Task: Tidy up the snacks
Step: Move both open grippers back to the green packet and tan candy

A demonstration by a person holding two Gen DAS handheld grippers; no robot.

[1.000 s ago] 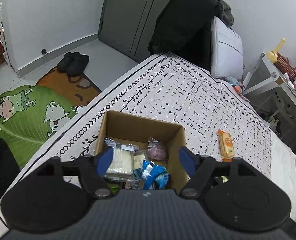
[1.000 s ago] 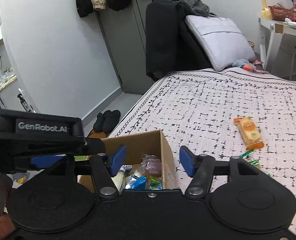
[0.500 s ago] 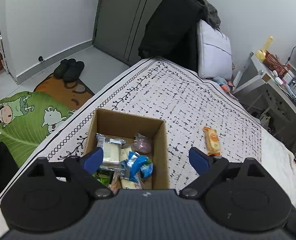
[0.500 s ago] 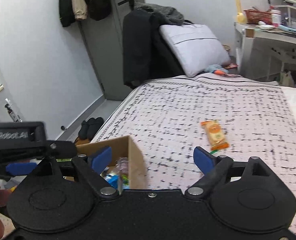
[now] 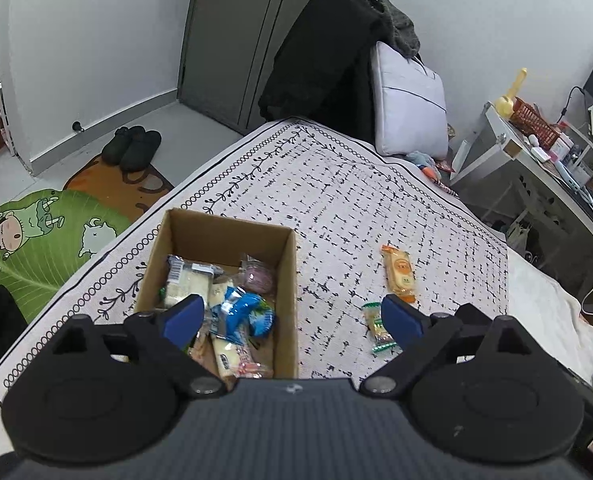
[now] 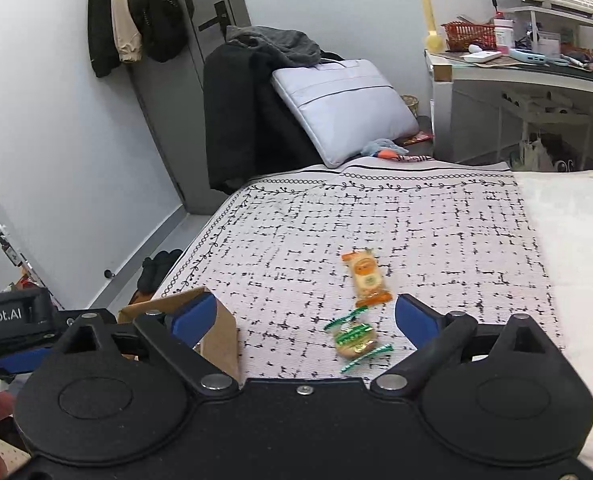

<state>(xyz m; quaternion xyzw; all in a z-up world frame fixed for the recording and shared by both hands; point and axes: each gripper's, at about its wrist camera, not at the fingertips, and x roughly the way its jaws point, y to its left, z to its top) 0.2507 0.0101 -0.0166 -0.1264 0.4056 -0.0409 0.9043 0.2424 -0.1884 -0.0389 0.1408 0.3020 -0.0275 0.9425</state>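
The left tongs (image 5: 292, 314) are seen spread wide and empty above a bed, one blue fingertip (image 5: 185, 312) hanging over the open cardboard box (image 5: 288, 280) and the other (image 5: 401, 318) over the patterned bedspread (image 5: 356, 200). The right tongs (image 6: 306, 318) are likewise held spread wide with nothing between them, the green-wrapped snack (image 6: 354, 340) being framed in the gap and lying flat on the bedspread. Just beyond it, near but apart, the orange-wrapped snack (image 6: 366, 278) is laid lengthwise on the cloth. In the left wrist view both loose snacks are shown to the right of the box, the green one (image 5: 378, 326) nearer the tongs and the orange one (image 5: 399, 274) farther off. The box is filled with wrapped snacks: a blue packet (image 5: 244, 314) on top, a pale packet (image 5: 186, 282) at the left and a pinkish one (image 5: 254, 278) toward the far right corner. The box is placed near the left edge of the bed. At the head of the bed a grey pillow (image 5: 408, 100) is propped beside a dark coat (image 5: 320, 60). A cluttered bench (image 6: 528, 68) is seen at the right, and on the floor to the left a cartoon rug (image 5: 36, 240) and a pair of dark slippers (image 5: 132, 148) are laid out.
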